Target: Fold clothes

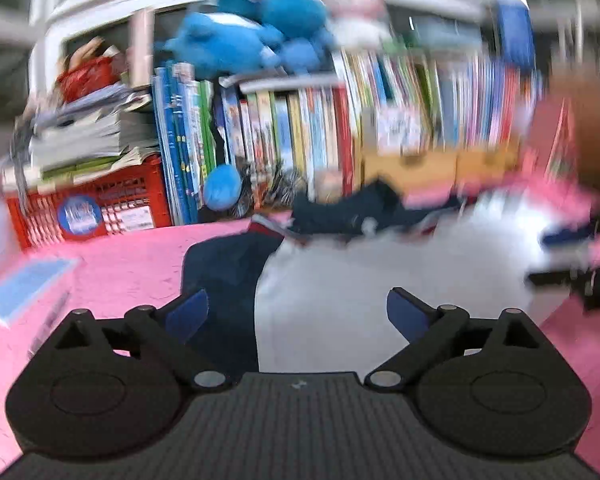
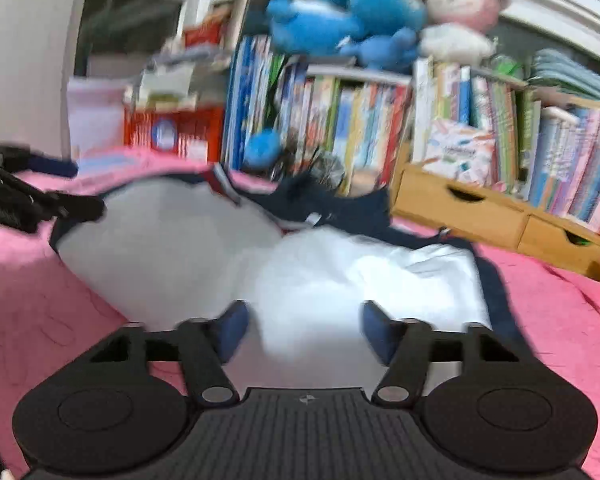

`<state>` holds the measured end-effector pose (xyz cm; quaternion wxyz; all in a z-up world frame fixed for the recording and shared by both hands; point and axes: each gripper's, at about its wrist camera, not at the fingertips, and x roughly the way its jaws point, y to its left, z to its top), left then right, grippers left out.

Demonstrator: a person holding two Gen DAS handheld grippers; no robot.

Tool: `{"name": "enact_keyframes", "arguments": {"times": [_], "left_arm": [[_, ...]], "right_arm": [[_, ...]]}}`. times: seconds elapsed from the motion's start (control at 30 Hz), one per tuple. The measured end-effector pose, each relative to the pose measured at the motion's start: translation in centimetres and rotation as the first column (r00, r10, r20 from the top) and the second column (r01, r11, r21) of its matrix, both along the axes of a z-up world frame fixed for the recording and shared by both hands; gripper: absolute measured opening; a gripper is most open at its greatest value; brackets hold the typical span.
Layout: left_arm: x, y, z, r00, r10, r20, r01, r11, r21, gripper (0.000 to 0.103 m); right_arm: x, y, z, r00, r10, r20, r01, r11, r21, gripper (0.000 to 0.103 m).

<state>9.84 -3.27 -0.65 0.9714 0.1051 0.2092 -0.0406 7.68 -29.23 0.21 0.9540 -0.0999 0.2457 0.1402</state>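
Note:
A white garment with navy sleeves and red-striped trim lies spread on the pink bed cover. My left gripper is open just above its near edge, over the seam between a navy sleeve and the white body, holding nothing. My right gripper is open too, hovering over the white front, empty. The left gripper shows at the left edge of the right wrist view, the right gripper at the right edge of the left wrist view. Both views are motion-blurred.
Behind the bed stands a row of books, with blue plush toys and a pink doll on top. A red crate sits at the left, wooden drawers at the right. A light blue item lies at the left.

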Motion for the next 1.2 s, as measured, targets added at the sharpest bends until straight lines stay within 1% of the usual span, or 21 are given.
{"name": "enact_keyframes", "arguments": {"times": [0.07, 0.13, 0.17, 0.23, 0.27, 0.33, 0.37, 0.4, 0.47, 0.5, 0.53, 0.57, 0.6, 0.67, 0.77, 0.9, 0.97, 1.07, 1.1, 1.17, 1.2], "left_arm": [[0.9, -1.5, -1.3, 0.999, 0.029, -0.018, -0.027, 0.995, 0.094, 0.096], [3.0, -0.4, -2.5, 0.991, 0.126, -0.048, -0.118, 0.983, 0.140, 0.095], [3.8, 0.4, -2.7, 0.985, 0.161, -0.065, -0.151, 0.979, 0.136, 0.096], [5.0, 2.2, -2.9, 0.970, 0.218, -0.104, -0.206, 0.972, 0.111, 0.096], [5.3, 3.1, -2.8, 0.967, 0.229, -0.116, -0.221, 0.972, 0.077, 0.096], [4.5, 3.3, -1.9, 0.969, 0.226, -0.098, -0.222, 0.974, 0.047, 0.095], [4.0, 3.3, -1.5, 0.971, 0.223, -0.086, -0.221, 0.975, 0.035, 0.094], [3.3, 2.9, -1.0, 0.979, 0.194, -0.066, -0.193, 0.981, 0.018, 0.094], [2.1, 1.4, -0.2, 0.996, 0.086, -0.028, -0.086, 0.996, -0.019, 0.096], [1.9, 0.4, -0.1, 0.999, 0.033, -0.019, -0.033, 0.999, -0.015, 0.099], [2.1, -0.5, -0.4, 1.000, 0.003, -0.022, -0.003, 1.000, 0.002, 0.099], [2.5, -1.3, -0.9, 0.999, -0.020, -0.028, 0.020, 1.000, 0.023, 0.099], [2.9, -2.0, -1.4, 0.999, -0.042, -0.034, 0.044, 0.998, 0.043, 0.099], [3.9, -2.4, -2.4, 0.997, -0.033, -0.074, 0.038, 0.997, 0.068, 0.099], [5.6, -2.8, -3.8, 0.990, -0.005, -0.139, 0.020, 0.994, 0.104, 0.100], [5.4, -2.9, -4.1, 0.989, 0.001, -0.146, 0.015, 0.993, 0.113, 0.100], [4.8, -2.9, -4.2, 0.990, 0.008, -0.143, 0.008, 0.993, 0.114, 0.100], [4.6, -2.5, -4.1, 0.989, 0.022, -0.149, -0.007, 0.995, 0.098, 0.101], [4.5, -2.4, -4.0, 0.988, 0.025, -0.151, -0.011, 0.996, 0.092, 0.102], [4.6, -2.3, -4.0, 0.987, 0.033, -0.156, -0.020, 0.996, 0.084, 0.103], [4.7, -2.3, -4.0, 0.987, 0.033, -0.159, -0.021, 0.997, 0.079, 0.103]], "right_arm": [[2.2, 0.9, -0.6, 0.999, -0.039, -0.026, 0.039, 0.999, -0.006, 0.054], [5.6, 0.4, -1.2, 0.989, -0.112, -0.098, 0.116, 0.992, 0.041, 0.051], [7.3, 0.2, -1.6, 0.979, -0.159, -0.126, 0.167, 0.985, 0.051, 0.050], [10.7, -0.4, -2.9, 0.950, -0.265, -0.166, 0.271, 0.962, 0.015, 0.051], [11.1, -0.5, -2.7, 0.947, -0.273, -0.168, 0.282, 0.959, 0.035, 0.052], [11.2, -0.6, -2.3, 0.949, -0.263, -0.175, 0.282, 0.955, 0.094, 0.052], [10.7, -0.3, -2.0, 0.961, -0.222, -0.165, 0.246, 0.960, 0.138, 0.051], [10.2, 0.1, -1.8, 0.972, -0.185, -0.148, 0.208, 0.966, 0.157, 0.051], [9.7, 1.7, -1.6, 0.979, -0.163, -0.123, 0.176, 0.979, 0.107, 0.049], [9.7, 2.5, -1.6, 0.982, -0.150, -0.115, 0.160, 0.984, 0.079, 0.047], [10.1, 3.4, -1.7, 0.982, -0.136, -0.133, 0.145, 0.987, 0.065, 0.039], [10.5, 4.2, -1.9, 0.980, -0.125, -0.153, 0.135, 0.989, 0.059, 0.035], [10.8, 5.1, -2.0, 0.979, -0.108, -0.172, 0.120, 0.991, 0.059, 0.034], [12.1, 7.0, -2.3, 0.975, -0.099, -0.198, 0.107, 0.994, 0.033, 0.032], [16.0, 8.8, -3.5, 0.965, -0.128, -0.227, 0.124, 0.992, -0.032, 0.029], [22.1, 8.8, -3.6, 0.950, -0.170, -0.262, 0.180, 0.984, 0.015, 0.026], [23.7, 9.0, -3.8, 0.956, -0.171, -0.239, 0.179, 0.984, 0.015, 0.026], [24.1, 8.2, -4.2, 0.960, -0.163, -0.227, 0.190, 0.976, 0.103, 0.028], [23.5, 7.6, -4.0, 0.959, -0.157, -0.234, 0.192, 0.972, 0.132, 0.029], [22.3, 6.4, -3.6, 0.959, -0.145, -0.245, 0.194, 0.963, 0.188, 0.041], [20.9, 5.8, -3.1, 0.962, -0.137, -0.235, 0.184, 0.964, 0.193, 0.046]]}}
